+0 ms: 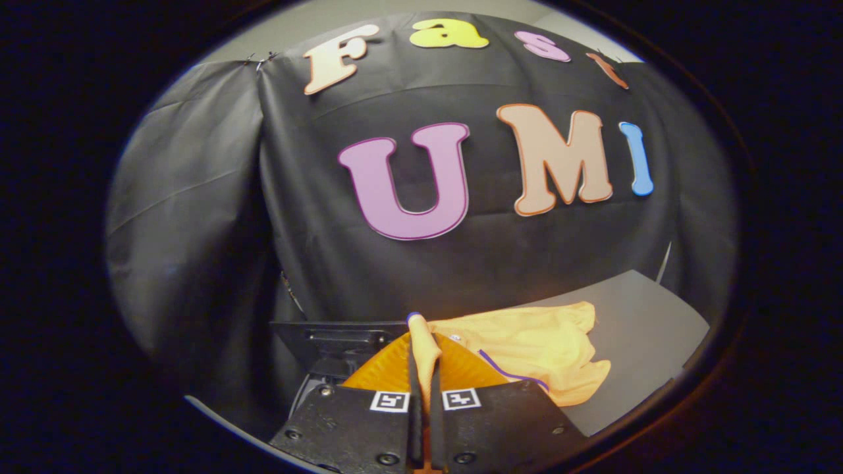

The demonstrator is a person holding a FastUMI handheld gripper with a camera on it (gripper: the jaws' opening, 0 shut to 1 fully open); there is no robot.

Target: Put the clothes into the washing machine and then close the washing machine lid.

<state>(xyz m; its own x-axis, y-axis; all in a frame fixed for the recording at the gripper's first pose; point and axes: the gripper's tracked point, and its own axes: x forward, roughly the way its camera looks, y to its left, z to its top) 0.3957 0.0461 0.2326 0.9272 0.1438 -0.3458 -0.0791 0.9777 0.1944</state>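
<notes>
2 fingers [416,388] pinch yellow garment [540,349] — trails ahead-right over table [652,322].

Likely a staged recording booth: black cloth wall [217,197] draped behind a grey table [645,322].

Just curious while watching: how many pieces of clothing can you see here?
1: a yellow garment, pinched between the fingers and trailing beyond them onto the grey surface. More may be hidden.

Gripper [425,368], bottom centre of frame: two flat dark body plates with a pebbled finish, a round screw head near each plate corner, one square black-and-white fiducial tag at each plate's inner top edge.
</notes>
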